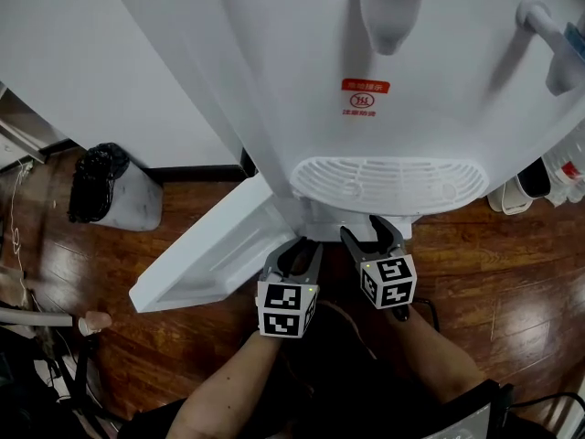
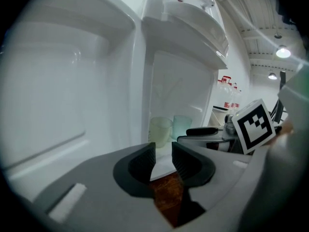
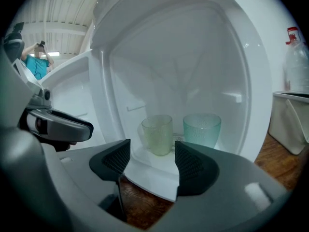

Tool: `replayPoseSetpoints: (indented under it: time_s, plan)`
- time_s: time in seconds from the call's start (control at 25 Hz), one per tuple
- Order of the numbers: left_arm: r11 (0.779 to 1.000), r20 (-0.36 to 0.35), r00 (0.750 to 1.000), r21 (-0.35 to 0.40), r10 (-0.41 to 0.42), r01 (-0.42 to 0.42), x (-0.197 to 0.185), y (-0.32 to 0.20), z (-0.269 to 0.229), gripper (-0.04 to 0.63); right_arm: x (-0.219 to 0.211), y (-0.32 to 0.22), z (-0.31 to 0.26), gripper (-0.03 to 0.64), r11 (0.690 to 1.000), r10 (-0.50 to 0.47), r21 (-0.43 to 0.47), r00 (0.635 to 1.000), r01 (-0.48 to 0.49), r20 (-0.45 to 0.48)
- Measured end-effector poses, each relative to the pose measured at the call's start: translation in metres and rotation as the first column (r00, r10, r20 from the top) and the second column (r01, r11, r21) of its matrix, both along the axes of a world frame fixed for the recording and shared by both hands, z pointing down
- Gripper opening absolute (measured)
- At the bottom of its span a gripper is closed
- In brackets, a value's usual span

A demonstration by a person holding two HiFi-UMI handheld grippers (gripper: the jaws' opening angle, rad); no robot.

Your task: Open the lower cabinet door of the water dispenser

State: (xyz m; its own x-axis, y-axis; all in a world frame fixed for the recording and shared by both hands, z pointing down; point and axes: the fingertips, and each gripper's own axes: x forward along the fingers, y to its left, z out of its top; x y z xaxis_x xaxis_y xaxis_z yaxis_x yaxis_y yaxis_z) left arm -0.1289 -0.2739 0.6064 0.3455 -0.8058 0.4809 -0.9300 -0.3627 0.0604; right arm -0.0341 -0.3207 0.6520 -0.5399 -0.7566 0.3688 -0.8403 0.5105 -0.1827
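Lower cabinet door (image 1: pixel 215 254) stands out left of the water dispenser (image 1: pixel 302 80), fully open I think, hinge hidden; my left gripper (image 1: pixel 302 248) and right gripper (image 1: pixel 366 230) hang before the opening, jaws apart and empty, since nothing's left to pull

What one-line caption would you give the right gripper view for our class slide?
Open right gripper facing the open lower cabinet, a yellowish cup and a green cup inside.

In the head view the top edge cuts off the water dispenser (image 1: pixel 302 80) and its red tap (image 1: pixel 388 7), and the print on the red label (image 1: pixel 364 99) is too small to read. The drip tray (image 1: pixel 388 186) hides the inside of the lower cabinet (image 3: pixel 193 71) there; the yellowish cup (image 3: pixel 157 134) and green cup (image 3: pixel 201 129) show only in the gripper views.
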Motion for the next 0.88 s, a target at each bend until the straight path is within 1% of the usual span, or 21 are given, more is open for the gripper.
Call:
replayPoseSetpoints:
  time_s: [0.16,0.32,0.56,0.72,0.88]
  plan:
    - [1.000,-0.011,1.000,0.014,0.012,-0.011,0.000,0.002,0.004,0.186,-0.007,-0.006,0.009,0.309,0.999,0.004,0.032,0.999,-0.003,-0.053]
    - [1.000,0.003,1.000,0.004,0.023,-0.023,-0.003,0.006,0.012,0.192,-0.013,-0.015,0.014,0.327,0.999,0.030,0.036,0.999,-0.029,-0.044]
    - [0.999,-0.004,0.999,-0.015,0.034,-0.034,-0.009,0.006,0.020,0.217,-0.024,-0.031,0.017,0.364,0.997,0.054,0.049,0.997,-0.051,-0.052]
    - [0.998,-0.009,0.999,-0.028,0.049,-0.049,-0.006,0.007,0.027,0.221,-0.026,-0.041,0.019,0.373,0.996,0.078,0.054,0.996,-0.075,-0.050]
    - [0.996,-0.012,0.996,-0.022,0.091,-0.091,-0.001,0.012,0.024,0.232,-0.029,-0.049,0.021,0.388,0.995,0.095,0.044,0.995,-0.094,-0.023]
